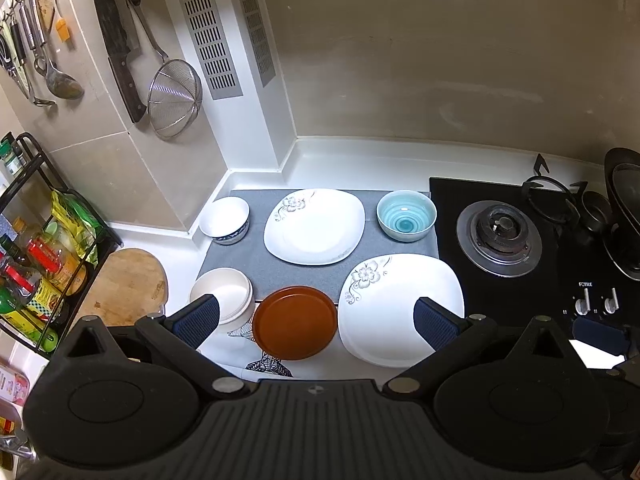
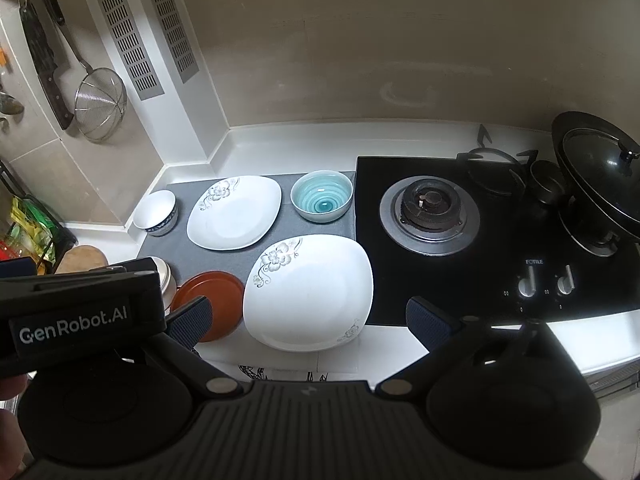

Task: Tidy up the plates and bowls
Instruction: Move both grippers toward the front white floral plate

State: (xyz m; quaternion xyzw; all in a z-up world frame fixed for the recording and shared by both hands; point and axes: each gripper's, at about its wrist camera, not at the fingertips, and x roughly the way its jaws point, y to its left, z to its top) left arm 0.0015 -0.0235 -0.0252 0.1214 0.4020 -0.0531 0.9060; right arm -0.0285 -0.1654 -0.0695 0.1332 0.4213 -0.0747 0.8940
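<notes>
The left gripper [image 1: 316,320] hangs with its jaws wide apart and empty above the brown plate [image 1: 295,323], and the right gripper [image 2: 308,322] is just as wide and empty over the near floral plate [image 2: 308,292]. Only the right wrist view shows the other tool's housing, lettered "GenRobot.AI" [image 2: 74,326]; only the left shows the rack of bottles [image 1: 36,264] and the whole cream bowl [image 1: 222,294], empty. Both read "FOTILE" [image 2: 534,261] on the stove. Farther back on the grey mat [image 1: 316,276] lie a second floral plate [image 1: 314,226], a blue-swirl bowl [image 1: 406,216] and a small white bowl [image 1: 225,220] — all empty.
</notes>
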